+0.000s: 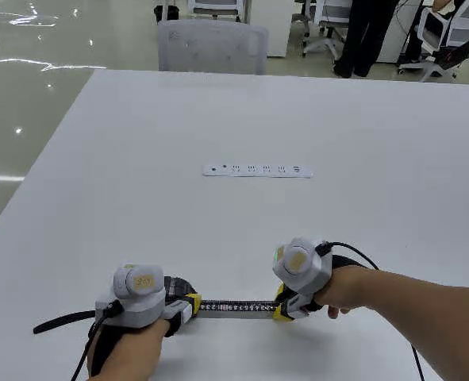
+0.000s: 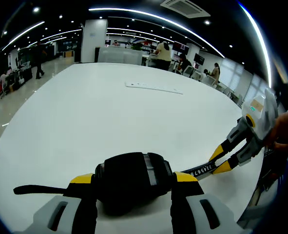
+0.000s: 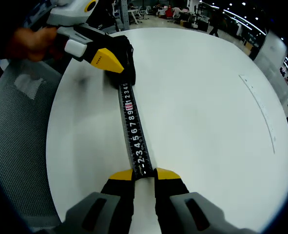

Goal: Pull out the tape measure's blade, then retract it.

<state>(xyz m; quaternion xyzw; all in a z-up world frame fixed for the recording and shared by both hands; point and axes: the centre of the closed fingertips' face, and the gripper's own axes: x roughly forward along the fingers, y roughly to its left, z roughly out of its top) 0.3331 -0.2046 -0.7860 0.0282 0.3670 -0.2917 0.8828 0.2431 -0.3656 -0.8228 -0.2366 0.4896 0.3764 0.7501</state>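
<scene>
The smooth white counter (image 1: pixel 218 119) lies open to the far side and to both sides of us, with a flat white power strip (image 1: pixel 256 170) well apart. Close to the near edge, our left claw (image 1: pixel 180 306) is clenched on the tape measure (image 2: pixel 131 183), a rounded black case. Our right claw (image 3: pixel 144 174) pinches the tip of the blade (image 3: pixel 133 129), a dark numbered strip stretched between the two claws.
</scene>
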